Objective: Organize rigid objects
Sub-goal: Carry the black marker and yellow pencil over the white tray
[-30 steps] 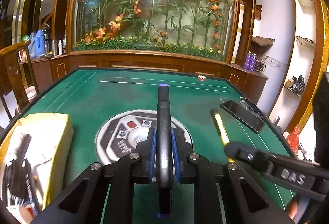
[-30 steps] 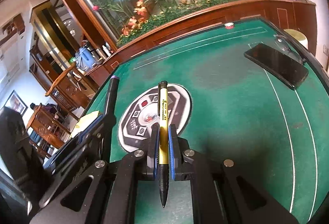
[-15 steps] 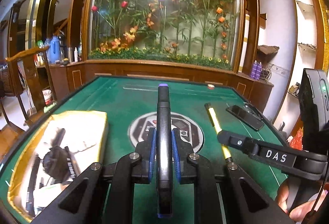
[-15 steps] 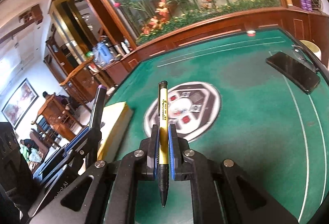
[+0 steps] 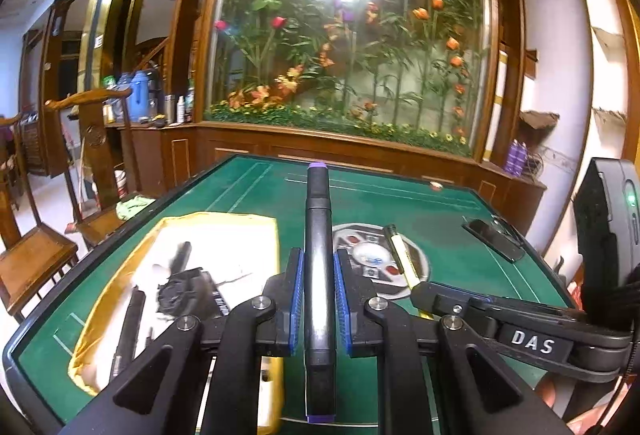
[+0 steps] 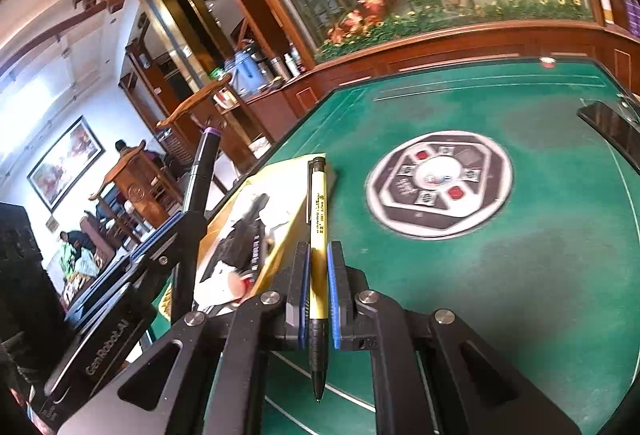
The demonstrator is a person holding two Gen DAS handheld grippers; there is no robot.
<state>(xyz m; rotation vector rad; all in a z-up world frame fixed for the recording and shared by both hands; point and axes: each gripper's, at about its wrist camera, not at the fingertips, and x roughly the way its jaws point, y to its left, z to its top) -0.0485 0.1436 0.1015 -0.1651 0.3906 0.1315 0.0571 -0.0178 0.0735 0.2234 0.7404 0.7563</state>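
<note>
You have two tools in hand, and each one is pinching a single writing item. Your left tool [image 5: 318, 303] is pressed onto one black marker [image 5: 318, 255] with purple ends, gripped about mid-barrel so that it runs straight out ahead between the blue pads and sticks back toward you as well. Your right tool [image 6: 319, 291] is clamped on one yellow pen [image 6: 318, 211], its black clip end pointing away from you and its dark tip hanging out behind the pads. Both tools hover above the green counter [image 5: 448, 247], close side by side: from the left view the right tool sits just to the right with the pen poking out ahead of it, and from the right view the left tool [image 6: 160, 239] and its marker are just to the left. One open yellow box [image 5: 176, 235] lies on the counter ahead and to the left of your left tool, below and ahead-left of your right; inside it are several dark items, too blurred to count. One round grey panel [image 6: 440, 183] sits in the counter's middle, ahead and to the right of both tools. One black phone [image 5: 494, 239] lies further right near the counter's edge, and one small red-and-white piece [image 5: 436, 186] sits at the far edge.
</note>
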